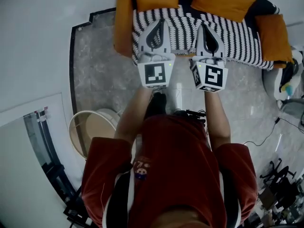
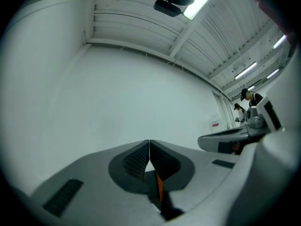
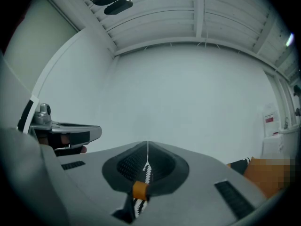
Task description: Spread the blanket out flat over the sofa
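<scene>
The black-and-white patterned blanket lies spread over the seat of the sofa, which has orange arms and orange cushions along its back. In the head view my left gripper and right gripper hang side by side above the blanket's front part, both shut with nothing between their tips. Both gripper views look at a white wall and ceiling. The left gripper has its jaws pressed together. So does the right gripper; a sliver of blanket shows through the gap behind its tips.
A round beige stool stands on the marble floor at my left. Cables and equipment lie at the right, by a white object. An orange cushion shows in the right gripper view. People stand far off.
</scene>
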